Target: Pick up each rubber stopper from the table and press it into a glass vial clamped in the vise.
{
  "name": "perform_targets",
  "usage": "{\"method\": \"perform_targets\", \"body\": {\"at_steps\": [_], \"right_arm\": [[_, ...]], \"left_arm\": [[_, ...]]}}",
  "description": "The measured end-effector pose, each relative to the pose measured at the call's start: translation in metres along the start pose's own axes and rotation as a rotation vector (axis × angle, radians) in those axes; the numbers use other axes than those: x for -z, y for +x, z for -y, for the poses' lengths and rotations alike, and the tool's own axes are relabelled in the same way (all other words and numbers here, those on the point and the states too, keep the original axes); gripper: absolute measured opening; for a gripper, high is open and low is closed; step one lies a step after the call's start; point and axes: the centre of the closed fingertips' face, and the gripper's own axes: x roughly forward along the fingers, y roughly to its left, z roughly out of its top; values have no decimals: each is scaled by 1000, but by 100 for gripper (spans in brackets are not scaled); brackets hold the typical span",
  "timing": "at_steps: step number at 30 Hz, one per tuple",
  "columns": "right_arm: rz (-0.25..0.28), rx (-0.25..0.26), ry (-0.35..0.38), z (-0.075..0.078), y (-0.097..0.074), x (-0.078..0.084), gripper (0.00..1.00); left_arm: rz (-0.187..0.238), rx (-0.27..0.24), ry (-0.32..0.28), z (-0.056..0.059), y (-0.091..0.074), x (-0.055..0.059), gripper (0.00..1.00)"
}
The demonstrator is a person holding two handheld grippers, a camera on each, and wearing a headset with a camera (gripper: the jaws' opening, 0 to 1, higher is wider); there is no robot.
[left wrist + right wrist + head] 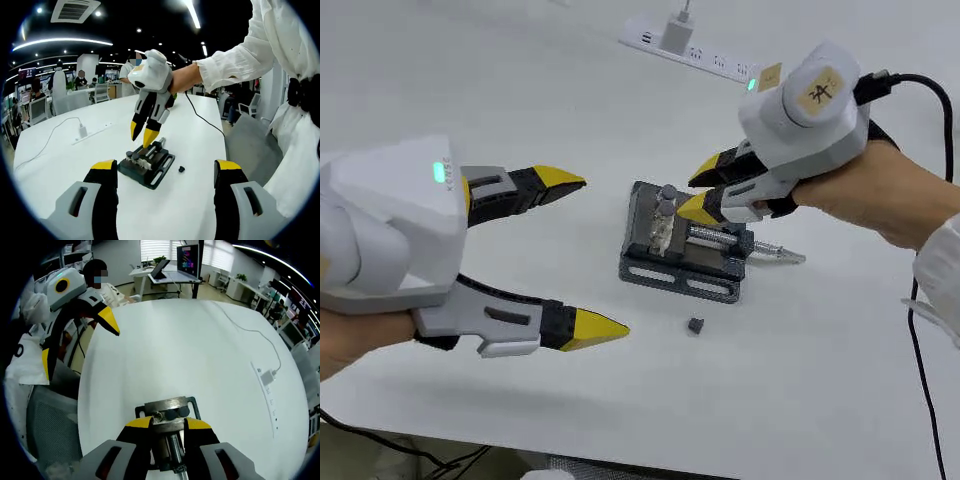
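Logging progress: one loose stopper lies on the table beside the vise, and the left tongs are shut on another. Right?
No: the left tongs are wide open and empty, as the head view shows. One loose stopper does lie on the table beside the vise.

Stopper (695,325) lies on table (520,90) just beside vise (672,272).

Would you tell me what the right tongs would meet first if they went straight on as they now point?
The right tongs would probably meet the vise first, around its top; depth is unclear.
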Motion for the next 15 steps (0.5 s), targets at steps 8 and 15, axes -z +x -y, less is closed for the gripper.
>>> {"method": "perform_targets", "body": {"at_steps": [8, 15], "right_arm": [[83, 28, 32, -10, -18, 7, 31], [142, 44, 69, -19, -32, 16, 37]], "left_arm": [[-27, 17, 27, 4, 3, -2, 77], [-56, 37, 53, 8, 7, -1, 76]]}}
